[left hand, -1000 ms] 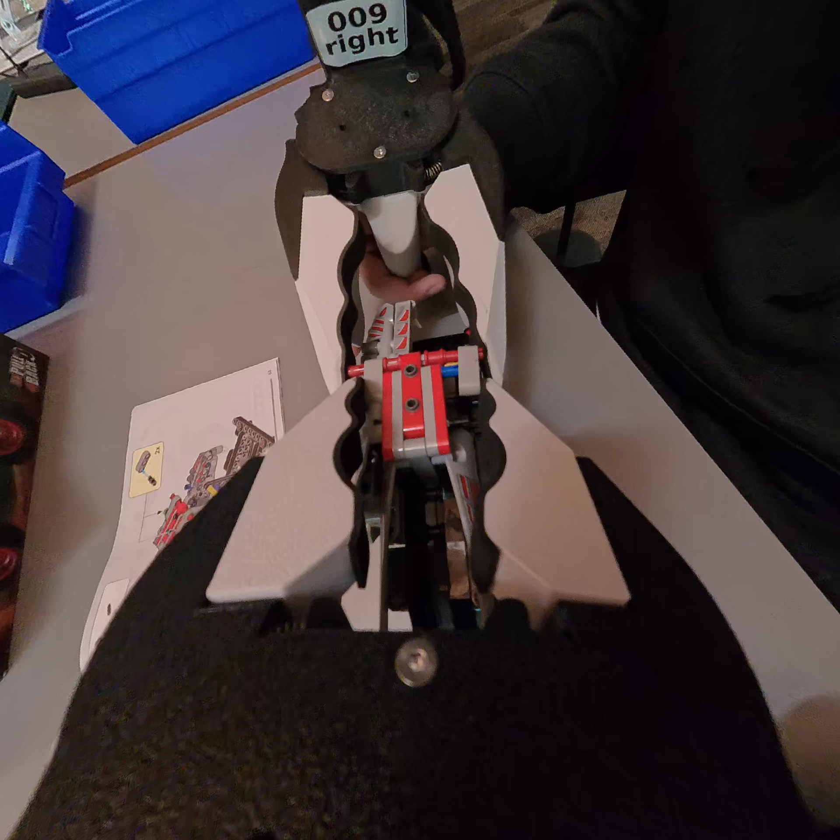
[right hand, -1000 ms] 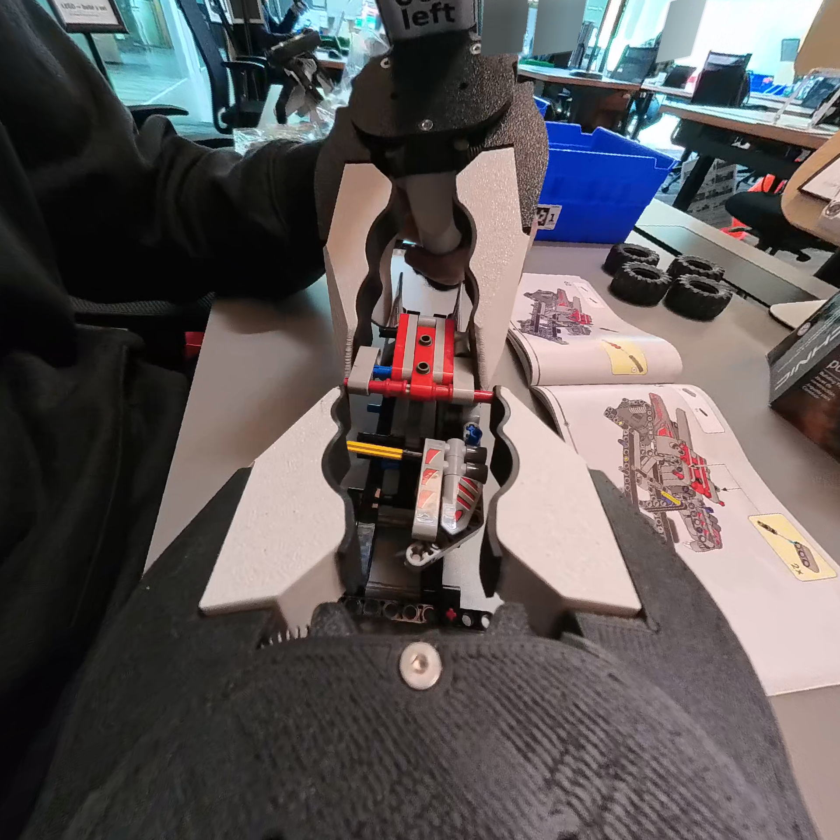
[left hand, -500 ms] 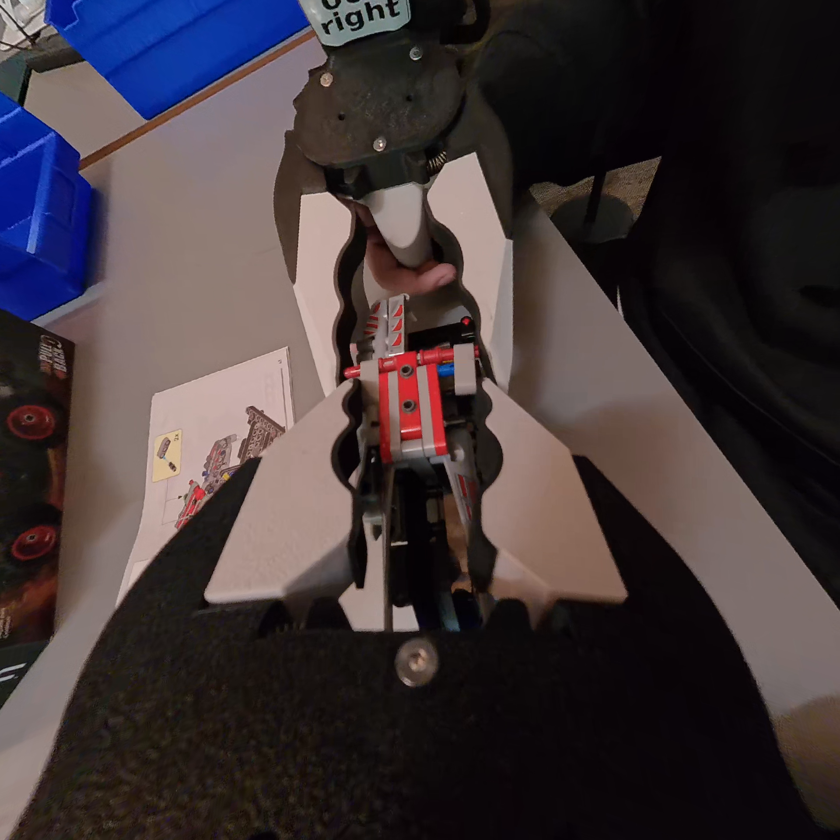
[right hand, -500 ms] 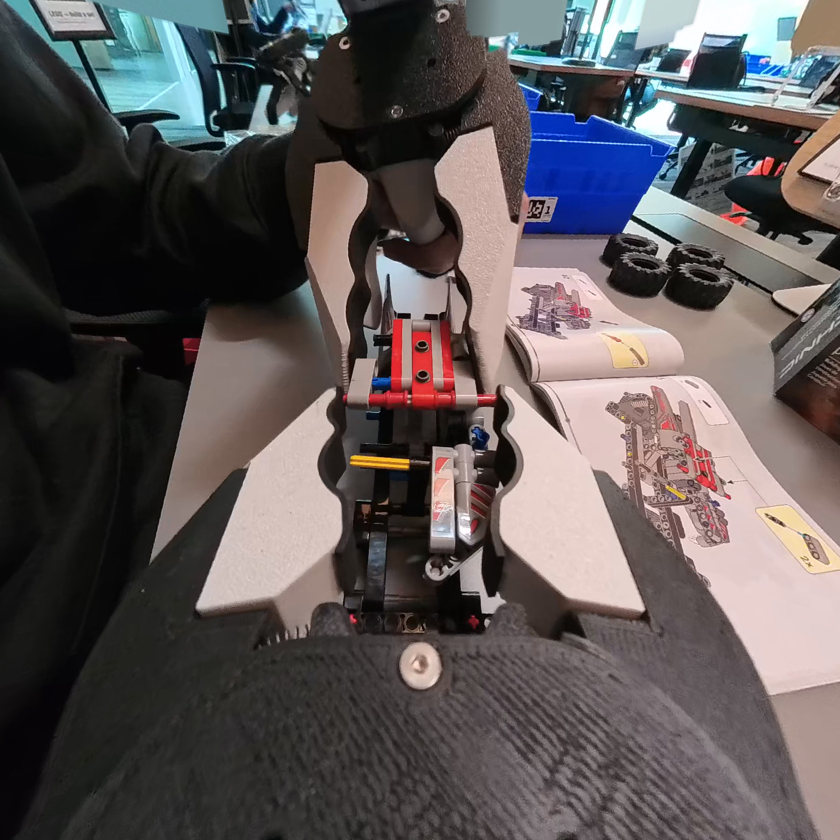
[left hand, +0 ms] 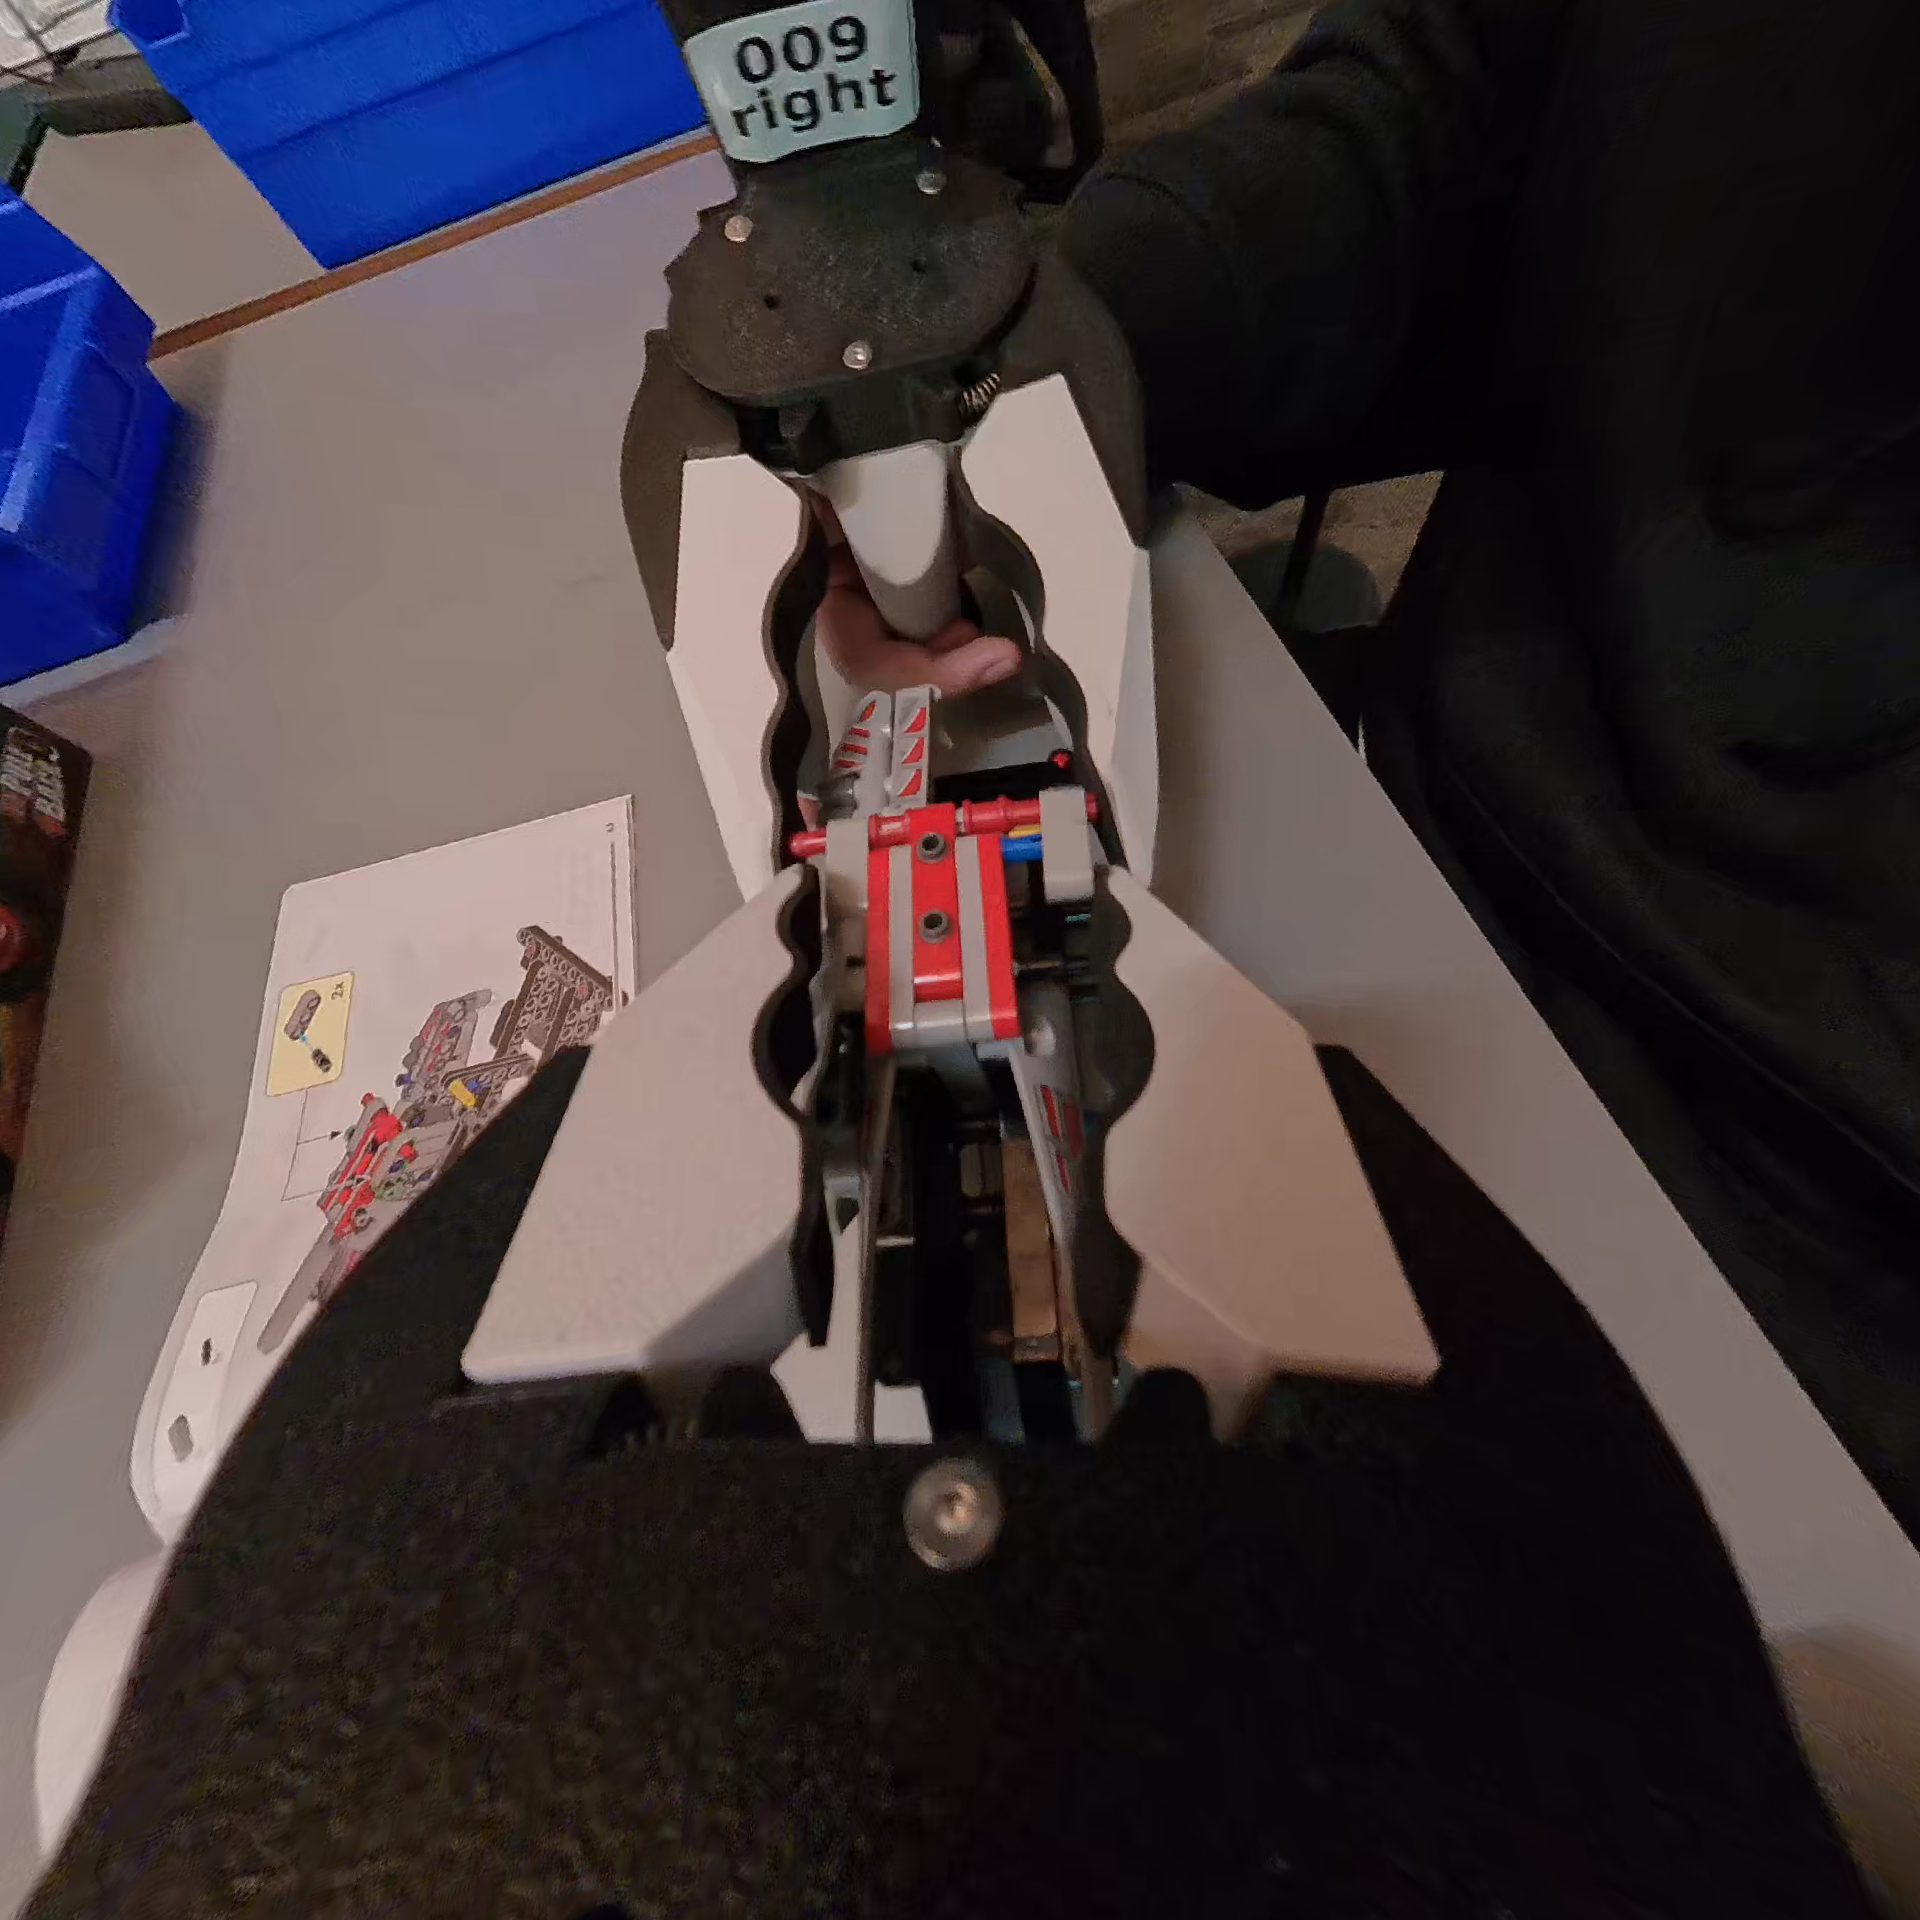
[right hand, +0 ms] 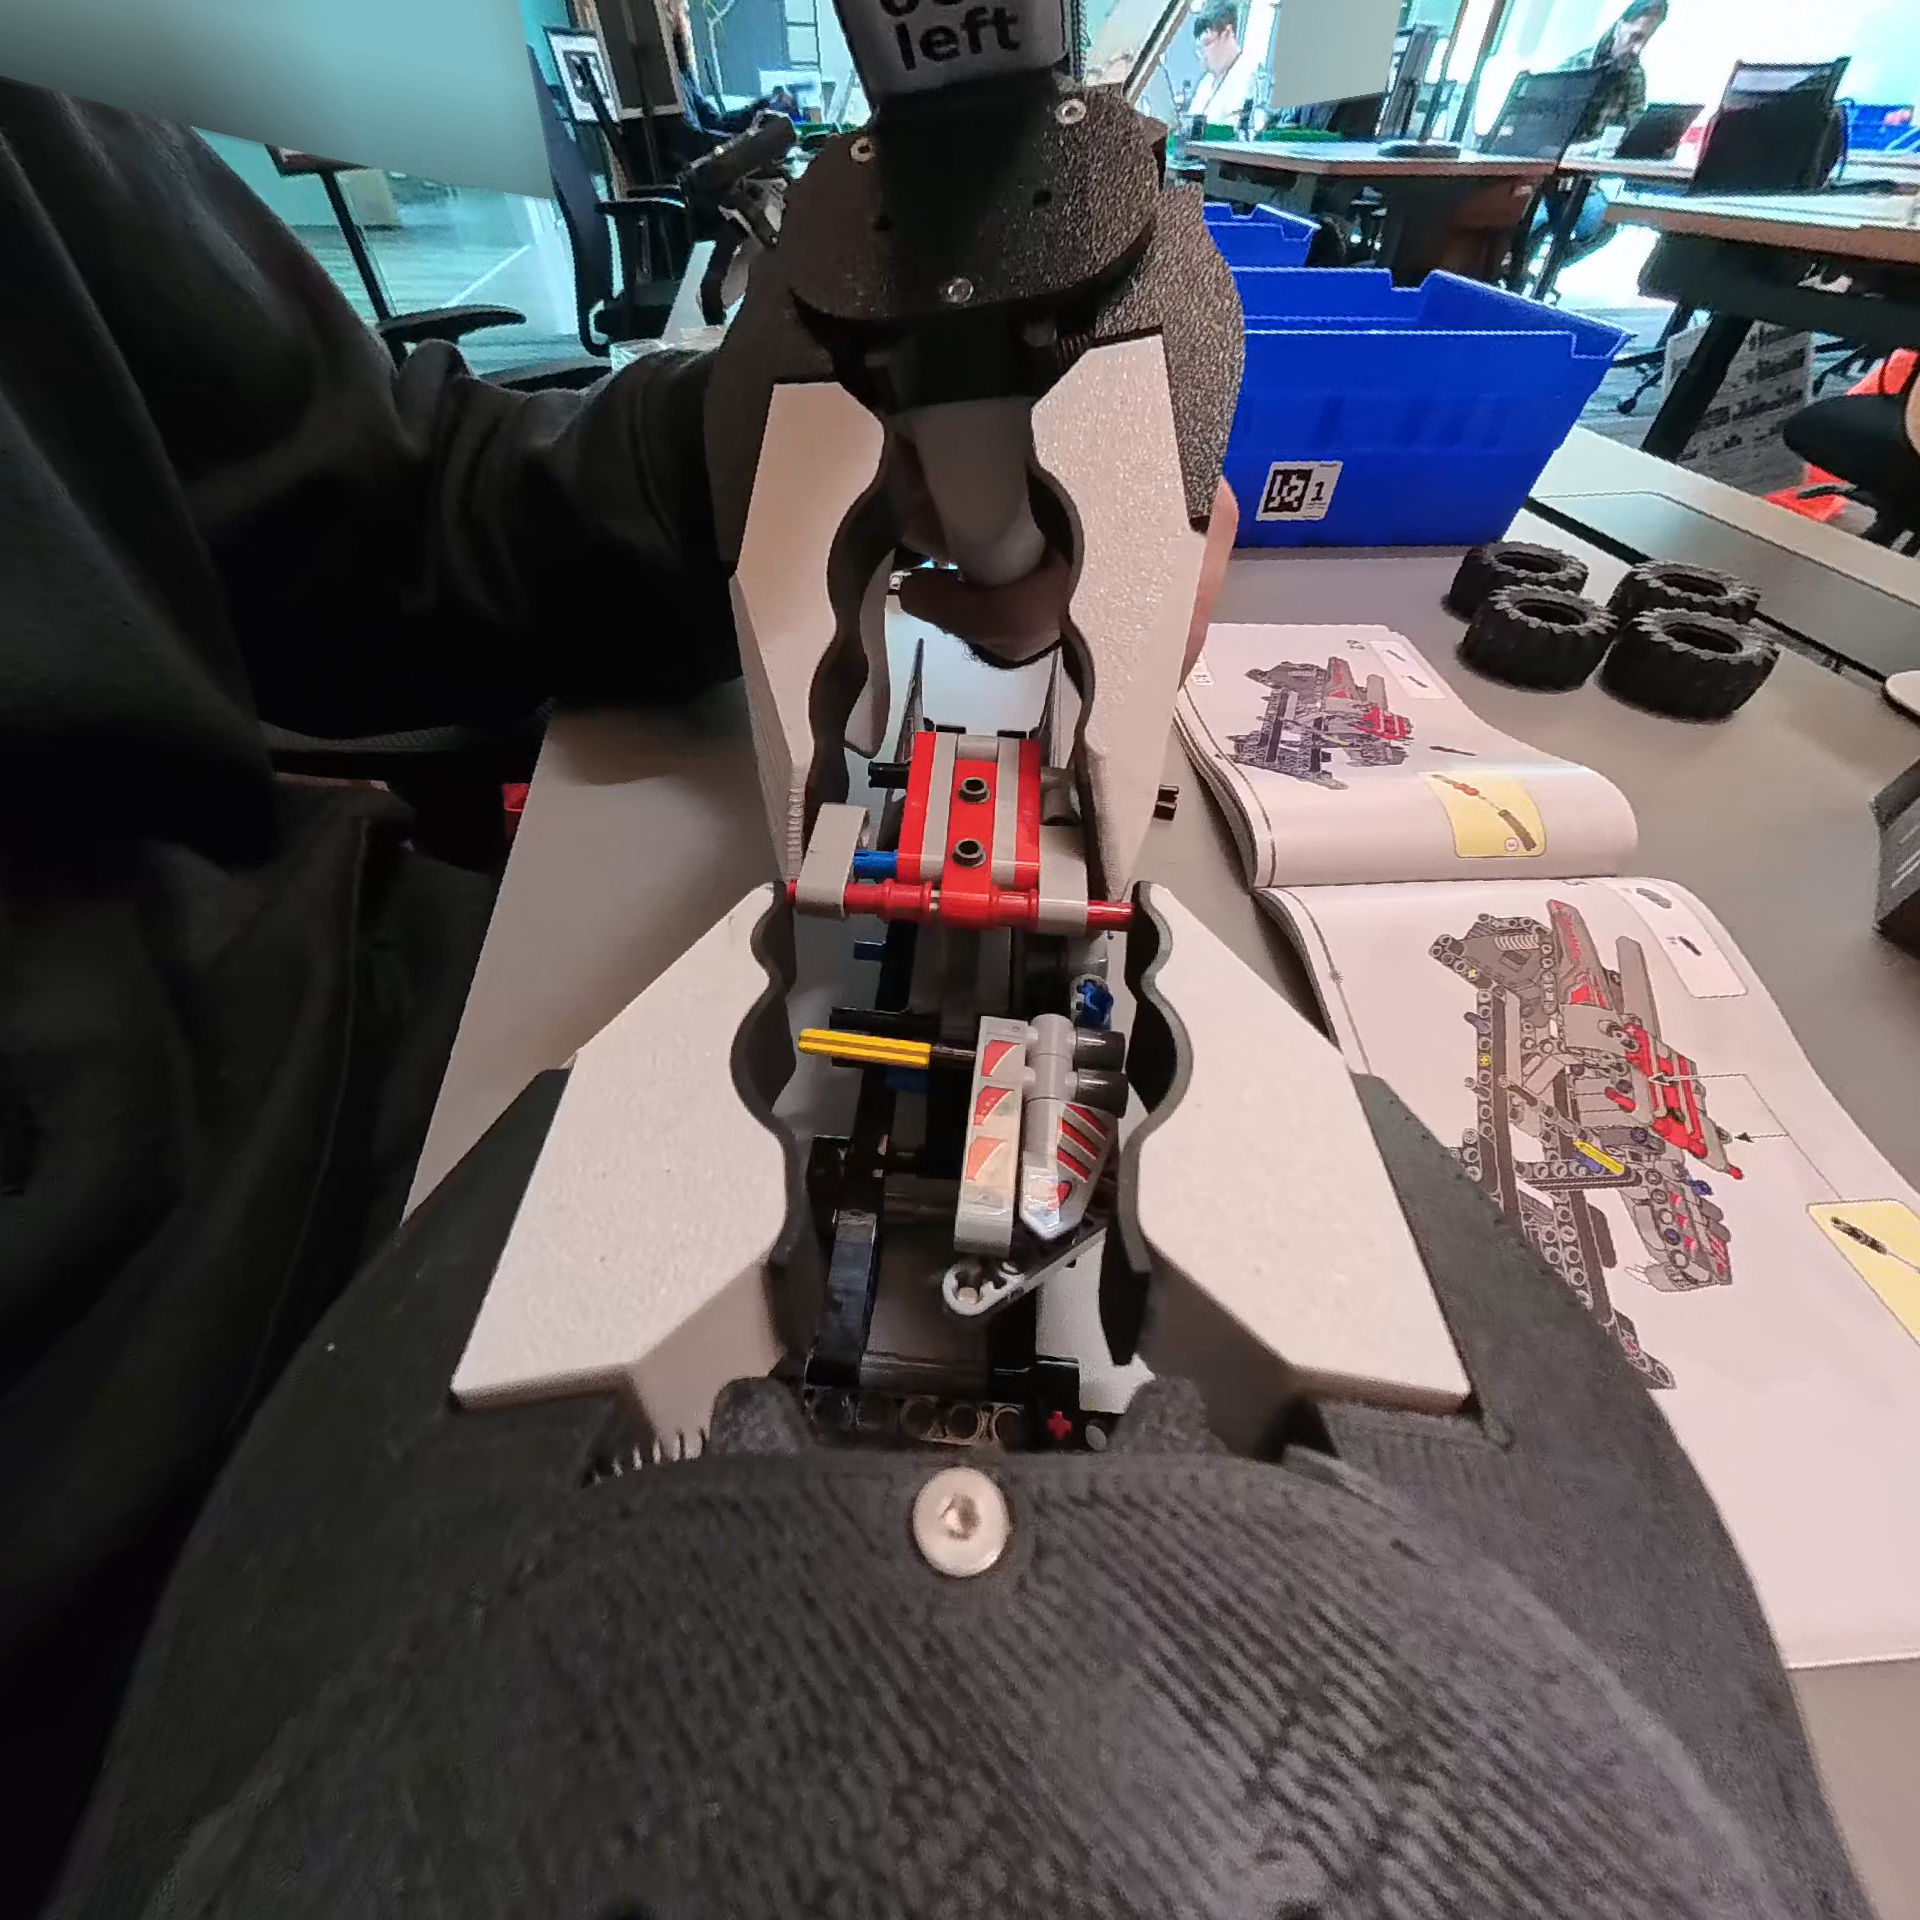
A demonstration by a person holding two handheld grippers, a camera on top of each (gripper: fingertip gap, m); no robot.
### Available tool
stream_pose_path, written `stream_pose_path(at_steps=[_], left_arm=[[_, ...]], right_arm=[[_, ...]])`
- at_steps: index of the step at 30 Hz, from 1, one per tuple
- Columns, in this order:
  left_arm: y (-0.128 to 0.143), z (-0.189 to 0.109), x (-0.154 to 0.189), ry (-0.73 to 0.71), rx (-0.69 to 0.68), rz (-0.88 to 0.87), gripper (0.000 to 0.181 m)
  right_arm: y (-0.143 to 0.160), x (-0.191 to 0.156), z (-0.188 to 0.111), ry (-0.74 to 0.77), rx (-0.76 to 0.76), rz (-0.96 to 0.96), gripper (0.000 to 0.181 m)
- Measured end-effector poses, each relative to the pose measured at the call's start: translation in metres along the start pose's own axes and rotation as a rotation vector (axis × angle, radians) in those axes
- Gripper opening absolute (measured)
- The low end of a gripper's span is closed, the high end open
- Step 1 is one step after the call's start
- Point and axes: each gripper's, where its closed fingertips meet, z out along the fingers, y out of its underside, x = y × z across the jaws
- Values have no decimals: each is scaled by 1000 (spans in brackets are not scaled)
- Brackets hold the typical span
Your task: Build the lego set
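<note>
The lego model (left hand: pixel 940 935) (right hand: pixel 966 1039), a red, grey and black build, hangs above the table (left hand: pixel 416 582) (right hand: pixel 623 883), gripped from both ends. The left gripper (left hand: pixel 951 914) is clamped on one end, its fingers (left hand: pixel 675 1143) pressed to the model's sides; the right gripper (right hand: pixel 961 935) is clamped on the other, facing it tip to tip. An open booklet (right hand: pixel 1558 1039) (left hand: pixel 436 1018) lies just beside them. Four tyres (right hand: pixel 1610 634) and a blue bin (right hand: pixel 1392 405) sit farther back.

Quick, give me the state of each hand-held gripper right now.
Left hand-held gripper: shut on the lego model, at its red and grey end.
Right hand-held gripper: shut on the same lego model, at the opposite end.
</note>
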Motion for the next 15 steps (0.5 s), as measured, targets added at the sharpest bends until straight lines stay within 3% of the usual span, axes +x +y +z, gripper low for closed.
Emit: stream_pose_path(at_steps=[6, 12, 15], left_arm=[[5, -1, -3, -59, -58, 110, 49], [1, 4, -1, -53, -29, 58, 52], [4, 8, -9, -121, -65, 6, 46]], right_arm=[[2, 0, -12, -28, 5, 21, 63], [4, -3, -14, -8, -2, -7, 63], [4, -1, -15, 22, 0, 42, 63]])
